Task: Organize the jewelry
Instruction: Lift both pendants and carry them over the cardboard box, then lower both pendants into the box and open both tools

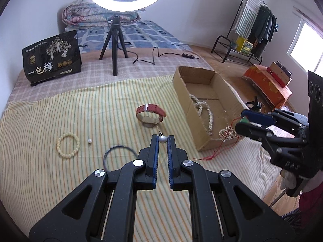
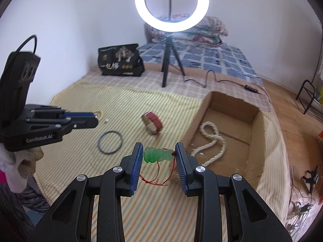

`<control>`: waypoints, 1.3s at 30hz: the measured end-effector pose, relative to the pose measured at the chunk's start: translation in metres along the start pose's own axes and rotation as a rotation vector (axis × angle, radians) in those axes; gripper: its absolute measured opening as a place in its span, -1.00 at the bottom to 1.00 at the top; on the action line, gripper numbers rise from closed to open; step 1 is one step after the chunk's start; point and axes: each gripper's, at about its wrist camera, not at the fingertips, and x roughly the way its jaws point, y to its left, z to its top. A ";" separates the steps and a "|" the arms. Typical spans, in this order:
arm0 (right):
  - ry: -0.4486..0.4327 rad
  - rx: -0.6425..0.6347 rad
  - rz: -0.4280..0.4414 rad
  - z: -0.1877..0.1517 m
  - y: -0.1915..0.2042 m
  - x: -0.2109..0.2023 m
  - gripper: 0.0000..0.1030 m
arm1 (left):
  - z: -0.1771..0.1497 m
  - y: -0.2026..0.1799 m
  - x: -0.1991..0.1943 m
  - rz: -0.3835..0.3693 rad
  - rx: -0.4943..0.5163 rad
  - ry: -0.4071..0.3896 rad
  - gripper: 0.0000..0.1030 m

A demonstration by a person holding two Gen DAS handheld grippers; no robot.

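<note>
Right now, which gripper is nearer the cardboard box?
Right. The right gripper hangs beside the cardboard box's near corner, clamping a green pendant; the left gripper is over the striped cloth.

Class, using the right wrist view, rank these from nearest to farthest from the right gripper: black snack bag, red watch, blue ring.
1. Blue ring, left of the right gripper.
2. Red watch, just beyond, centre.
3. Black snack bag, far back by the wall.

Both wrist cameras are looking steeply down along their own fingers from close above, sharing the striped cloth (image 1: 60, 117), cardboard box (image 1: 193, 92) and ring light (image 2: 171, 8).
</note>
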 end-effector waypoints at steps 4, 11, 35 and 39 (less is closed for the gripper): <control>-0.029 0.028 -0.031 0.007 -0.017 -0.011 -0.40 | 0.008 -0.014 0.000 -0.026 0.009 -0.013 -0.88; -0.085 0.073 -0.085 0.022 -0.044 -0.028 -0.40 | 0.023 -0.043 0.002 -0.072 0.034 -0.043 -0.88; -0.054 0.198 -0.187 0.049 -0.136 0.015 -0.40 | 0.042 -0.110 0.078 -0.109 0.107 0.011 -0.88; -0.042 0.214 -0.184 0.050 -0.145 0.026 -0.40 | 0.042 -0.117 0.089 -0.112 0.119 0.019 -0.88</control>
